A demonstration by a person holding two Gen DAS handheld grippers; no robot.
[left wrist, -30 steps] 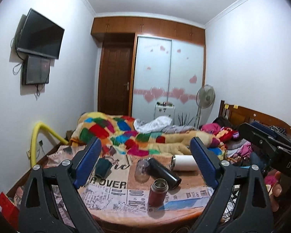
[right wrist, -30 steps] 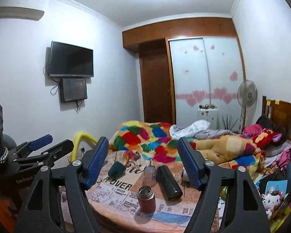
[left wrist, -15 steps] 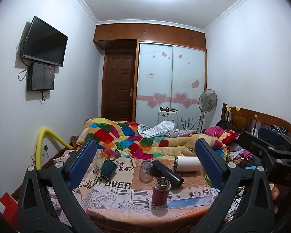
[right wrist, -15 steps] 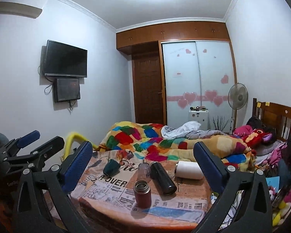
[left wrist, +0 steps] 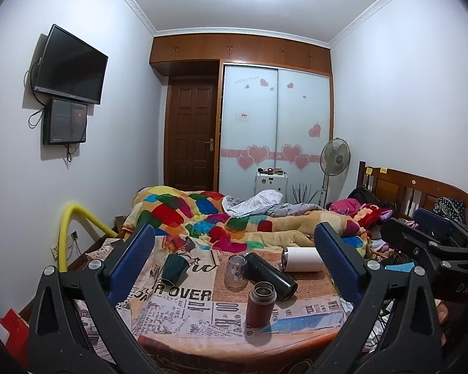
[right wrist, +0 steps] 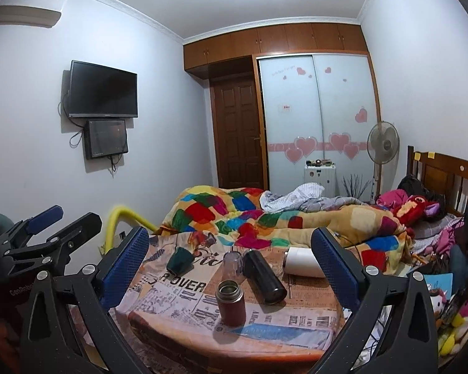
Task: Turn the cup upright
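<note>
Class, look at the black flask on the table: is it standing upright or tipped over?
Tipped over. The black flask lies lengthwise on the table, open mouth facing the camera, beside the upright red flask.

Both grippers have been pulled back from the table and tilted upward, so that more ceiling and wall is seen in each wrist view and the cups appear lower in the frame. The right gripper has been opened wide: its fingers, close together a second ago, are now spread well apart. The left gripper has been spread slightly wider too. Nothing on the table has been moved.
</note>
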